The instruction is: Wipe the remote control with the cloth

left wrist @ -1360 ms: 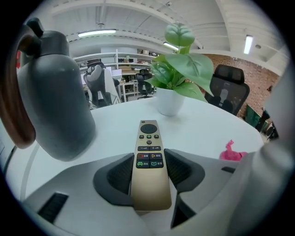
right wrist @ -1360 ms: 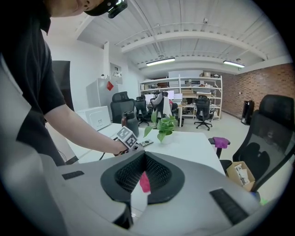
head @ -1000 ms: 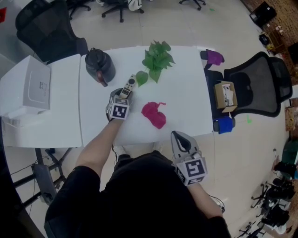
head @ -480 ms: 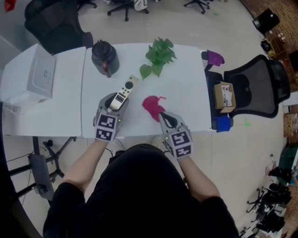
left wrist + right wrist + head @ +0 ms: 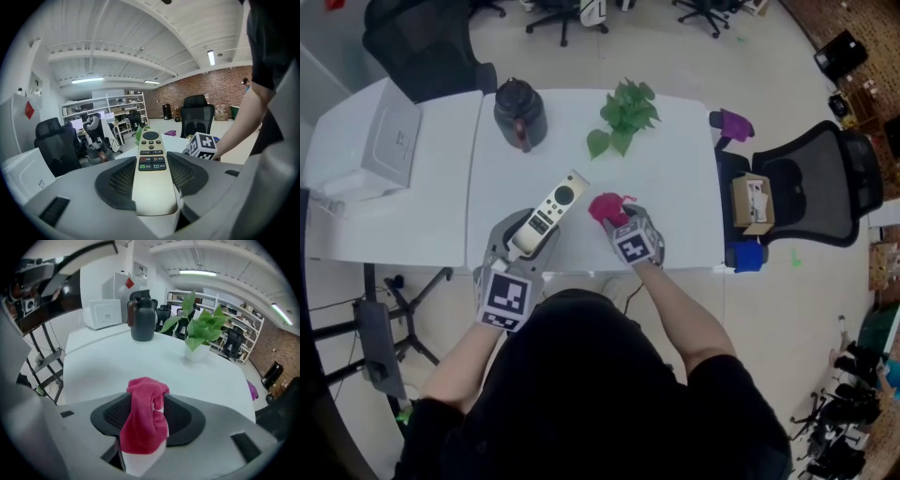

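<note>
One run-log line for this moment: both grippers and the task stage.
left gripper: shut on remote control, lifted | right gripper: jaws just been opening, cloth between them, ungripped | wiping: not yet started

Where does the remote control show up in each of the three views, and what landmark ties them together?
Head view: the remote control is left of centre, pointing up and to the right.
Left gripper view: centre, with its buttons facing the camera.
Right gripper view: not in it.
Shared landmark: the dark jug.
</note>
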The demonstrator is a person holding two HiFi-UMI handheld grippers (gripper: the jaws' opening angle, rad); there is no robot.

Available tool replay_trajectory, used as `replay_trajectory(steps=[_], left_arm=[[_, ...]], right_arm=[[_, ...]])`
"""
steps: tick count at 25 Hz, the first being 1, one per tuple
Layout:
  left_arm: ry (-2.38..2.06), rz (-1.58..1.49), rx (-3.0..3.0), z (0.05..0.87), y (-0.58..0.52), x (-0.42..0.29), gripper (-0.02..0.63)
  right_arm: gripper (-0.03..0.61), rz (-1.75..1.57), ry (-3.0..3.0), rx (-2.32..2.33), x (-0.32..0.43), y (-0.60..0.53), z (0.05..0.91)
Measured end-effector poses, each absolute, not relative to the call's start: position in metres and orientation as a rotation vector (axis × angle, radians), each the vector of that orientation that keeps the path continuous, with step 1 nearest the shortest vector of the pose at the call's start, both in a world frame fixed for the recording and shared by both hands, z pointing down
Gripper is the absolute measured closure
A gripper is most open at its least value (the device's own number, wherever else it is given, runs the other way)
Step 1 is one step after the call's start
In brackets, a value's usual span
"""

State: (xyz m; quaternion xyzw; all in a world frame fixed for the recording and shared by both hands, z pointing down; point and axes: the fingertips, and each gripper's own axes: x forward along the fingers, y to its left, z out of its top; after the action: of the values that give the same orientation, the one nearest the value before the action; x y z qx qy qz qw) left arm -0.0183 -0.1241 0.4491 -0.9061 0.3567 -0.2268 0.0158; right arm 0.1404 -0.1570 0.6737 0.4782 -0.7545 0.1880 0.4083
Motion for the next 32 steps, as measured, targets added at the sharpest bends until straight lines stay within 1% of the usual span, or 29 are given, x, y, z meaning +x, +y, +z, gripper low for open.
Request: replay_trajectory(steps=[6, 7, 8, 9, 11, 13, 16, 20, 24, 28, 32], left_arm=[[1.111, -0.746, -2.782, 0.445, -0.114, -0.029, 0.403], [1.118, -0.751, -2.777, 0.445, -0.114, -0.031, 0.403], [1.128, -0.754, -2.773, 0.445, -0.114, -0.032, 0.403], [1.145, -0.752, -2.772, 0.444, -0.113, -0.033, 0.403], [1.174, -0.74, -2.775, 0.444, -0.114, -0.033, 0.403], [1.161, -0.736, -2.77, 0.444, -0.115, -0.031, 0.403], [1.137, -0.745, -2.751, 0.446, -0.12, -0.029, 0.403], [1.121, -0.76, -2.709, 0.449, -0.127, -0.029, 0.403], [1.1, -0.789, -2.663, 0.453, -0.135, -0.027, 0.403], [1.067, -0.829, -2.593, 0.455, -0.142, -0.023, 0.403], [1.004, -0.855, -2.508, 0.452, -0.142, -0.013, 0.403]], right_arm=[[0.36, 0.596, -1.874, 1.097, 0.141, -0.163, 0.703], [0.383, 0.62, -1.878, 1.086, 0.14, -0.163, 0.703], [0.428, 0.642, -1.88, 1.077, 0.139, -0.162, 0.703], [0.457, 0.662, -1.88, 1.073, 0.138, -0.16, 0.703], [0.479, 0.694, -1.891, 1.08, 0.137, -0.156, 0.698], [0.485, 0.696, -1.941, 1.109, 0.135, -0.156, 0.683], [0.486, 0.626, -2.068, 1.183, 0.133, -0.157, 0.638], [0.486, 0.521, -2.217, 1.274, 0.125, -0.145, 0.555], [0.488, 0.344, -2.335, 1.305, 0.109, -0.126, 0.473], [0.486, 0.116, -2.446, 1.198, 0.07, -0.108, 0.408], [0.486, -0.038, -2.469, 0.953, 0.016, -0.095, 0.386]])
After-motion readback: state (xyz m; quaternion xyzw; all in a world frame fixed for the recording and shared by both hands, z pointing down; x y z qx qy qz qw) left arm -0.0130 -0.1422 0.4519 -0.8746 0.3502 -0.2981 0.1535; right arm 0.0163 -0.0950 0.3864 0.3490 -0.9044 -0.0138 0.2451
